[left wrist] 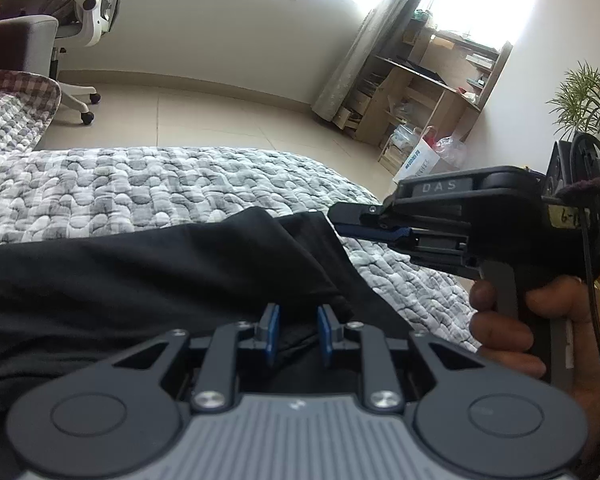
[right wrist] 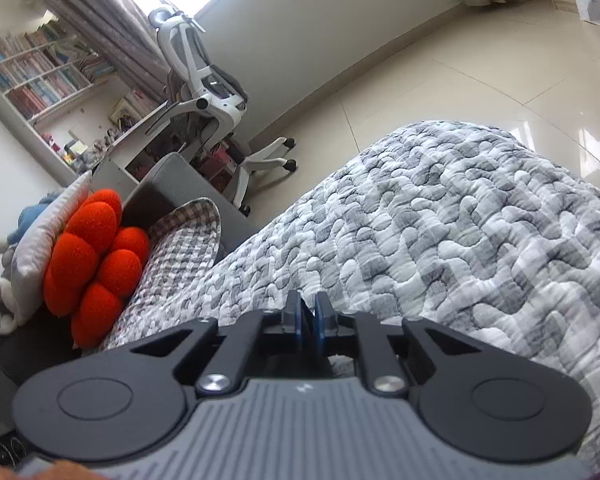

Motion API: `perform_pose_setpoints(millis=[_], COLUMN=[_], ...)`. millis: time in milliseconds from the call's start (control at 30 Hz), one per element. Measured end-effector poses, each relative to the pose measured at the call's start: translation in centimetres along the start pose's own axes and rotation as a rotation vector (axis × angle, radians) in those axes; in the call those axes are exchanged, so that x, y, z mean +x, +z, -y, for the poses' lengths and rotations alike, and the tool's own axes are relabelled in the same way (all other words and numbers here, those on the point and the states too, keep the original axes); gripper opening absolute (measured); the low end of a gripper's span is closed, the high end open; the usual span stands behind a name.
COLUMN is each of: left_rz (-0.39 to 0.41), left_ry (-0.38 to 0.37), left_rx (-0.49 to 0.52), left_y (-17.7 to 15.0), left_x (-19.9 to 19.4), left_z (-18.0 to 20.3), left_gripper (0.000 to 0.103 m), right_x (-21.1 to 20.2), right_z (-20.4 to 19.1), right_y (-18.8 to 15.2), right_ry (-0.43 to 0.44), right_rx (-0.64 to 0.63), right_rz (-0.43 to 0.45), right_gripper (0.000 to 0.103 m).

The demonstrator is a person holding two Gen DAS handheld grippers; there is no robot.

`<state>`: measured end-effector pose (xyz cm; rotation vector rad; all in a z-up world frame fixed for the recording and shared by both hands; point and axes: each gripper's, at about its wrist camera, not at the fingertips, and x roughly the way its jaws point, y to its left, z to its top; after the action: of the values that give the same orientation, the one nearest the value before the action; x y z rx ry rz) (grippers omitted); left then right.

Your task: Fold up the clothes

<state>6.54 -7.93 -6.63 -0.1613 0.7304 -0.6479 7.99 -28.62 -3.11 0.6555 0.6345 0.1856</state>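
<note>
Black garment is seen stretched across the grey quilt, filling the left wrist view from 9 o'clock through to the centre, with its far edge raised into a ridge towards 1 o'clock. The left gripper is held low at 6 o'clock, right over the cloth. Its blue pads are kept a little apart, and a bunched fold of the garment is caught between them.

At 3 o'clock the right gripper is brought in sideways, carried by a hand wrapped round its grip. Its fingers are drawn almost together, and the garment's far corner is pinched at their tips, just above the quilt. So the cloth is held at two points, one near and one far, and a sagging span is left between them.

In the right wrist view the same gripper is shown at 6 o'clock, pads nearly pressed together with only a thin dark strip between them; what that strip is cannot be told from here. The quilt is spread out from the centre to 3 o'clock. A red cushion is propped at 9 o'clock, and a white chair is parked at 11 o'clock on the tiled floor.
</note>
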Motion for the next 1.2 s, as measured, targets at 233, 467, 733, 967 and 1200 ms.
perform_pose_setpoints(millis=[233,467,733,967,1200], left_rz=[0.003,0.005,0.004,0.003,0.004], left_ry=[-0.021,-0.028,-0.038,-0.043,-0.050], left_rx=[-0.071,-0.090,-0.117,-0.106,-0.099], left_y=[0.4,0.2,0.0,0.0,-0.1], left_x=[-1.0,-0.7,-0.6,-0.4,-0.4], left_z=[-1.4,-1.3,-1.5,-1.3,-1.4], left_gripper=[0.023,0.023,0.023,0.023,0.023], right_x=[-3.8,-6.3,-5.3,-3.7,-1.7], right_z=[1.3,3.6,5.3,3.8,3.0], right_y=[-0.7,-2.2,-2.1,-1.6,-1.2], right_ry=[-0.030,0.038,0.146,0.161,0.182], right_rx=[-0.026,0.119,0.339,0.301,0.254], right_rz=[-0.113,-0.198,-0.252,-0.273,-0.233], right_gripper=[0.047,0.048,0.047,0.053,0.052])
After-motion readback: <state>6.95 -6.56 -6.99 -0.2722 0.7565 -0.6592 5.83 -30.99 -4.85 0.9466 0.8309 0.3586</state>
